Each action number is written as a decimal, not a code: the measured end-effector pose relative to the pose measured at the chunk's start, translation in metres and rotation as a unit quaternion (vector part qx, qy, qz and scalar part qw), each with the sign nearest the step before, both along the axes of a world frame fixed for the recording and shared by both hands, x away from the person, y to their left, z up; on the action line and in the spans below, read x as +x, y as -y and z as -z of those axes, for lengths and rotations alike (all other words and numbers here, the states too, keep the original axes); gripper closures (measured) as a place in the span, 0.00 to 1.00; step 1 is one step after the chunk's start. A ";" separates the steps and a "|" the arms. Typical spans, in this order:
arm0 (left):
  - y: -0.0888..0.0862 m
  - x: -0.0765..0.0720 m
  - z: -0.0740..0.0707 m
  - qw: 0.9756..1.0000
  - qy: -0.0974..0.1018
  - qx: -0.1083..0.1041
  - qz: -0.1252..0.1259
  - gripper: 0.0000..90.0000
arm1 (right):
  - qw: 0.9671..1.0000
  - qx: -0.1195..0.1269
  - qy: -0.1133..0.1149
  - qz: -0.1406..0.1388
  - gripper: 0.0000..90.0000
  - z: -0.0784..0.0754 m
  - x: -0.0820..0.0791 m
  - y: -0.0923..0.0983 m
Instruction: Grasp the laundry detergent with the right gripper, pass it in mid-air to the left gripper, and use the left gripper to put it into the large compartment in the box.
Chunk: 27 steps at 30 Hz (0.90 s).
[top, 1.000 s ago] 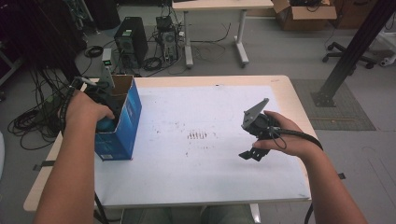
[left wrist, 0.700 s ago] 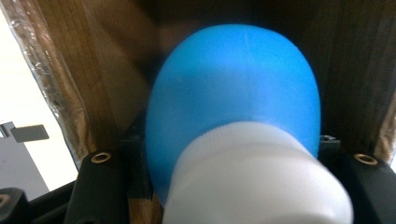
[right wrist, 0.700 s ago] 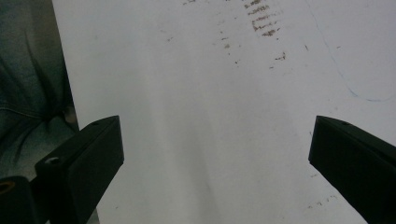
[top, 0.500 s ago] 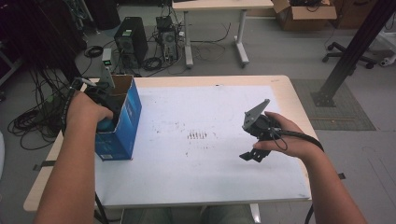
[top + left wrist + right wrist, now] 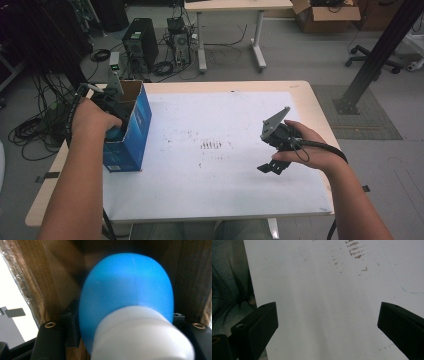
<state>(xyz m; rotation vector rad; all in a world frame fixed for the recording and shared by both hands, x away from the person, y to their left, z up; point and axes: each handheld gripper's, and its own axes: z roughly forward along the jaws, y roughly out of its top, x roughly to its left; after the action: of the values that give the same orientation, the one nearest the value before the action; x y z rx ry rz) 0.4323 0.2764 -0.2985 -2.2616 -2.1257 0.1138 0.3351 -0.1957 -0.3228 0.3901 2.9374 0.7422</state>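
Two jaws of the left gripper (image 5: 125, 345) sit close either side of a blue bulb-shaped object with a white base (image 5: 130, 310), apparently clamped on it, the black jaw blocks just showing at its flanks. The thing is down inside the blue cardboard box (image 5: 131, 131); brown inner walls stand around it in the left gripper view (close-up is blurred, so what exactly the object is I cannot tell).

The left hand (image 5: 92, 120) reaches into the open top of the box, which stands upright at the left edge of the worktop (image 5: 220, 200).

Right gripper (image 5: 272, 167): jaws spread wide, holding nothing, hovering above bare white worktop well apart from the box. Faint brown smudges (image 5: 212, 145) mark the surface between the two hands.

Judgement on progress: the grasp inside the box looks made, or nearly so. Whether the object is going in or coming out cannot be read from this moment alone. Either way, one half is left: lift clear, or release and withdraw.
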 end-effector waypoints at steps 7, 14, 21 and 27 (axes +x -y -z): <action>0.000 -0.002 -0.004 1.000 0.005 -0.007 0.003 0.35 | 1.000 0.002 0.000 -0.002 0.04 0.000 -0.001 -0.001; 0.002 -0.005 -0.013 1.000 0.013 -0.001 0.006 0.33 | 1.000 0.003 0.002 -0.003 0.04 -0.002 -0.002 -0.001; 0.003 -0.008 -0.022 1.000 0.022 0.000 0.007 0.30 | 1.000 0.005 0.006 -0.006 0.04 -0.003 -0.002 -0.001; 0.006 -0.011 -0.031 1.000 0.028 0.000 0.008 0.28 | 1.000 0.006 0.007 -0.009 0.04 -0.005 -0.003 -0.002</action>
<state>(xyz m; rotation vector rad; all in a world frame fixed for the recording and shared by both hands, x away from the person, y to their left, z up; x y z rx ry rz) 0.4211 0.2708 -0.2675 -2.3085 -2.1330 0.0512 0.3319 -0.1940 -0.3173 0.3577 2.9284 0.7634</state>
